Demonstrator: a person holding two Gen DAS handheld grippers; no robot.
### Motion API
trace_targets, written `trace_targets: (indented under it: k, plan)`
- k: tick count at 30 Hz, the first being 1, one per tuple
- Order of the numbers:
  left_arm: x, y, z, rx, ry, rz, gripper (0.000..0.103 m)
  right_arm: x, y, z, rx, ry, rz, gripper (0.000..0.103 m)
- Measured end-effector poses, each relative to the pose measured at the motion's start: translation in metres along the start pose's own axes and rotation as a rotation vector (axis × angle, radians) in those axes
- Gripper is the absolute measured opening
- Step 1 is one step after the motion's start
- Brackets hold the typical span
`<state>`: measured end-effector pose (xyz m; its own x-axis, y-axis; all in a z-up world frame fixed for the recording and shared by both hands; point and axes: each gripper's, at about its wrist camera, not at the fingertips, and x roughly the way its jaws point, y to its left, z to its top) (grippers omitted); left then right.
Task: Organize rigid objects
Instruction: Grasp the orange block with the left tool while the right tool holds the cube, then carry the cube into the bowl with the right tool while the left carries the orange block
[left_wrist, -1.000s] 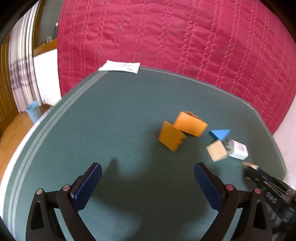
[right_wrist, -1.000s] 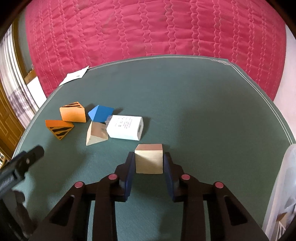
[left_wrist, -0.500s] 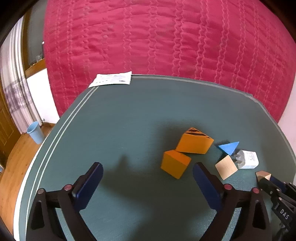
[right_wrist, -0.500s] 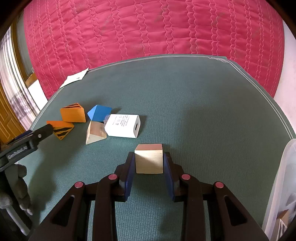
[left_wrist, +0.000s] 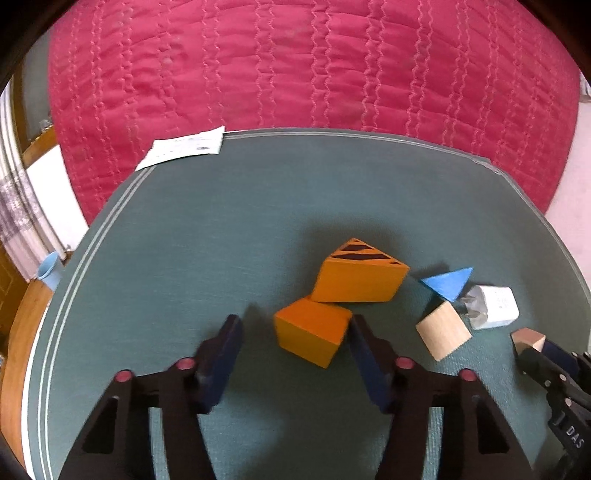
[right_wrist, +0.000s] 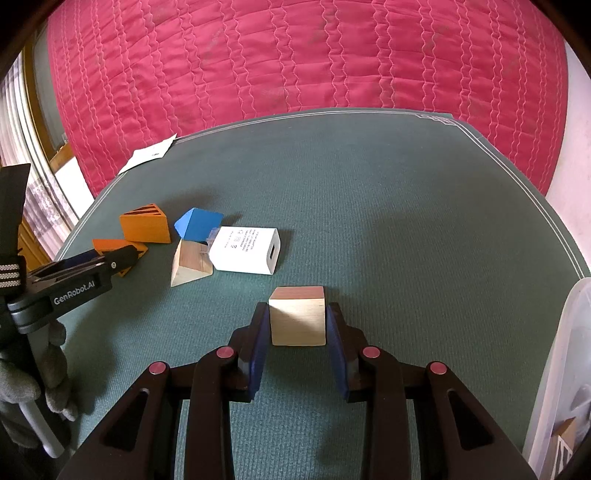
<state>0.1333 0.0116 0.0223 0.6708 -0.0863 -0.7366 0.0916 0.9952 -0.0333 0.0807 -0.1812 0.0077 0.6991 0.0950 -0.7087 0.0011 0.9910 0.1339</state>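
Green mat (right_wrist: 369, 192), white-striped border, laid against a red quilt (right_wrist: 295, 55).

Right gripper (right_wrist: 297, 341): fingers clamped on a plain wood cube (right_wrist: 297, 319), one pad on each side face; cube sits at the mat.

Left gripper (left_wrist: 291, 354): fingers have just been closing and stand part-way together around an orange wedge (left_wrist: 312, 334). Right pad touching or just beside the wedge's right edge, left pad clearly apart from it; not gripped. In the right wrist view the same gripper enters from the left, held in a grey-gloved hand (right_wrist: 22, 387).

Loose items, left half of the mat, clustered:
- Second orange wedge (left_wrist: 360, 275), black stripes on its top face, touching the first.
- Blue wedge (right_wrist: 197, 223), just beside the striped one.
- Plain wood wedge (right_wrist: 188, 264), near side of the blue one.
- White charger (right_wrist: 247, 251), prongs toward the wedges, lying flat against the wood wedge.

Paper sheet (left_wrist: 183, 151) at the far left corner of the mat, overhanging the quilt.

Container: clear plastic bin (right_wrist: 557, 369) at the right edge of the right wrist view; contents mostly out of frame, something tan and something white inside, cannot tell what.

Blue cup (left_wrist: 48, 271) on the floor, left.
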Motion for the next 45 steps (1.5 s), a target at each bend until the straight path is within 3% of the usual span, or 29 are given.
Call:
trace_targets:
  k: [1,3,28,37,45]
  plan:
    - [0.0,0.0,0.0,0.0,0.003,-0.011,0.045,0.0,0.0,0.0,0.0,0.0,0.0,0.032]
    - [0.001,0.002,-0.001,-0.007,0.009,-0.027,0.037,0.0,0.0,0.0,-0.001,0.0,-0.001,0.032]
    - [-0.045,0.005,-0.038,-0.101,-0.067,-0.023,0.037,-0.014,-0.014,-0.01,0.048,-0.016,0.035,0.031]
    - [-0.04,0.008,-0.036,-0.121,-0.043,-0.019,0.037,-0.057,-0.023,-0.023,0.045,-0.07,0.066,0.031]
    - [-0.034,0.03,-0.036,-0.211,-0.025,-0.072,0.037,-0.1,-0.033,-0.04,0.063,-0.117,0.09,0.031]
